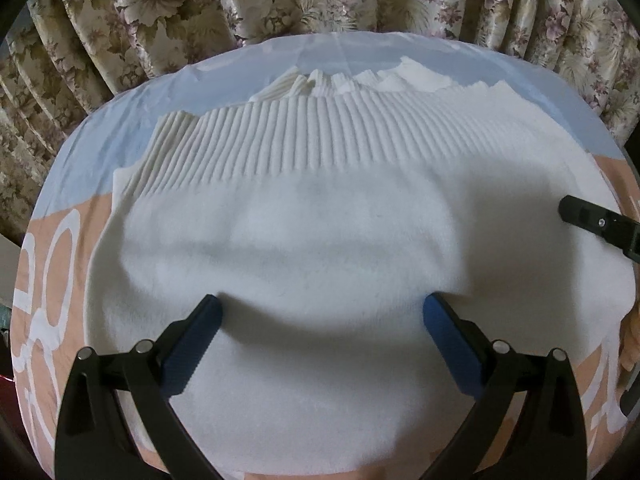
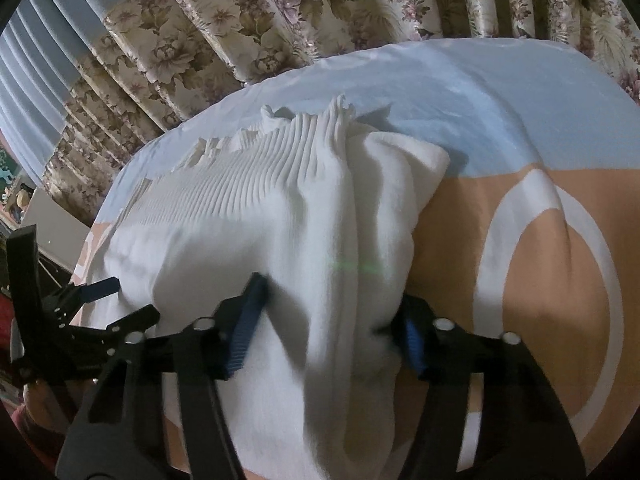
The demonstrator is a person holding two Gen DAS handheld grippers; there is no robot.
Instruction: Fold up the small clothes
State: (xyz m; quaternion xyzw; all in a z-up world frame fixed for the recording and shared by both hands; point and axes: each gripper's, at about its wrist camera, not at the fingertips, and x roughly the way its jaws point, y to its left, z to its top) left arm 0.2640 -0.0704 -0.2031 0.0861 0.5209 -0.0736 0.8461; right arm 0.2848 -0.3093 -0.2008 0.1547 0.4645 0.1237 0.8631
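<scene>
A white knit garment (image 1: 320,216) with a ribbed band (image 1: 304,132) lies on the bed. My left gripper (image 1: 322,312) is open, its blue pads resting on the flat fleecy part with nothing between them. In the right wrist view the garment (image 2: 304,216) is bunched into ridges at its right edge. My right gripper (image 2: 332,300) is open wide, its fingers either side of a raised fold of the white cloth. The right gripper's finger shows at the right edge of the left wrist view (image 1: 592,220). The left gripper shows at the far left of the right wrist view (image 2: 92,292).
The bed sheet (image 2: 540,240) is peach with white shapes and pale blue farther back (image 1: 280,56). Floral curtains (image 1: 280,0) hang right behind the bed. A grey box or cabinet (image 2: 52,220) stands at the left beside the bed.
</scene>
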